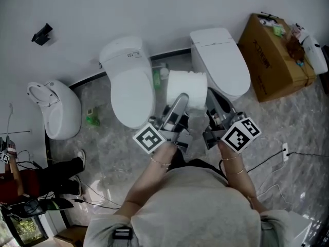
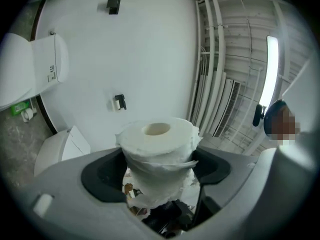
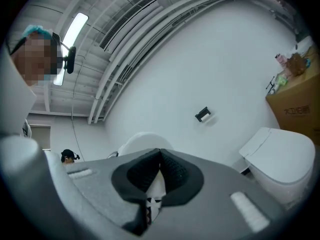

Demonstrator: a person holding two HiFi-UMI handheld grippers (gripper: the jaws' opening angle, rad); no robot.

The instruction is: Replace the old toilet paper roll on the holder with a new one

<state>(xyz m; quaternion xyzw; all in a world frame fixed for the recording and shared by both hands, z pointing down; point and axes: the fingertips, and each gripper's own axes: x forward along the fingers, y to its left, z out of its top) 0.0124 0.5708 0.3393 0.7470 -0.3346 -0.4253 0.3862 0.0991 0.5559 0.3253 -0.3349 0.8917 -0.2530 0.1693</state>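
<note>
In the head view, our left gripper [image 1: 180, 103] clamps the toilet paper roll [image 1: 187, 86], carried at 12 o'clock from our hands, between a white toilet [image 1: 128, 86] and a second toilet [image 1: 221, 60]. Our right gripper [image 1: 215, 103] sits just beside the roll at 3 o'clock.

In the left gripper view, both pads press the roll's sides, its core hole facing up. A wall holder [image 2: 119, 102] sits at 11 o'clock.

In the right gripper view, the jaws meet on nothing. A wall holder shows at 1 o'clock.

A narrow floor gap runs between the left toilet [image 1: 131, 86] and right toilet [image 1: 222, 60], cluttered by what may be bottles [image 1: 157, 79]; a cardboard box [image 1: 272, 58] blocks my right.
</note>
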